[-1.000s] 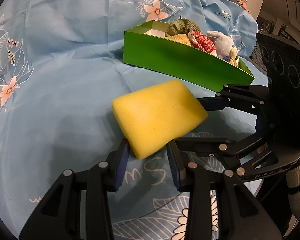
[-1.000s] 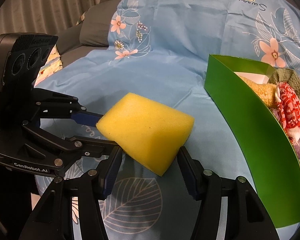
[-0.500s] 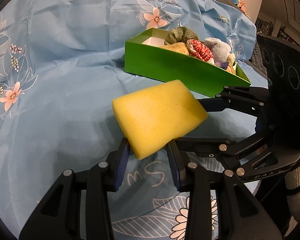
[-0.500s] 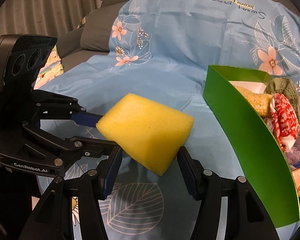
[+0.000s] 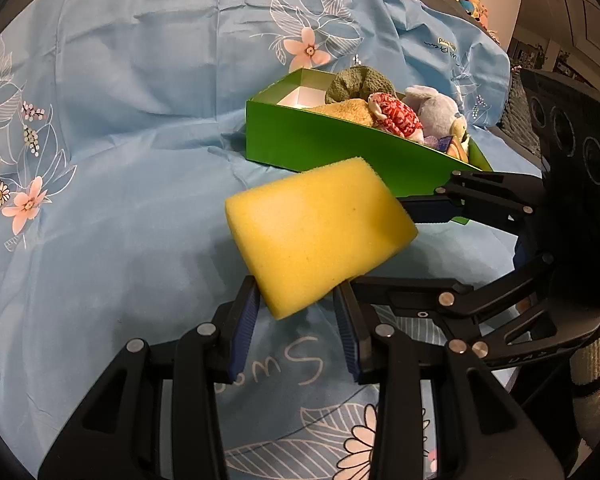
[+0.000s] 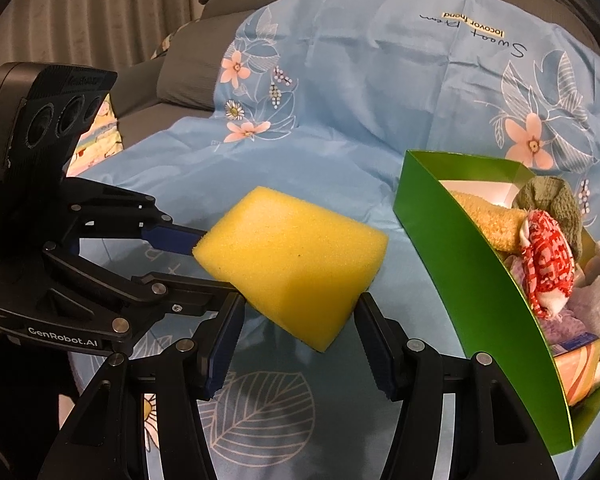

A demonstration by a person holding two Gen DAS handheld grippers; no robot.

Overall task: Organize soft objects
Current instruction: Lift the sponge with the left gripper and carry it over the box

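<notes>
**Yellow sponge gripped from both ends above the blue cloth**

In the left wrist view, the left gripper stands at the near edge, its blue pads clenched on the near corner of the yellow sponge. The sponge is held clear of the blue floral cloth, tilted, its far end up and to the right. Just right of it, the right gripper reaches in from the side and clasps the sponge's right end, one finger above and one below.

Beyond the sponge, toward the right, the green box lies on the cloth. It holds a green knitted piece, a yellow towel, a red-and-white soft toy and a grey plush.

In the right wrist view the sponge sits left of the box, apart from its near wall.
</notes>
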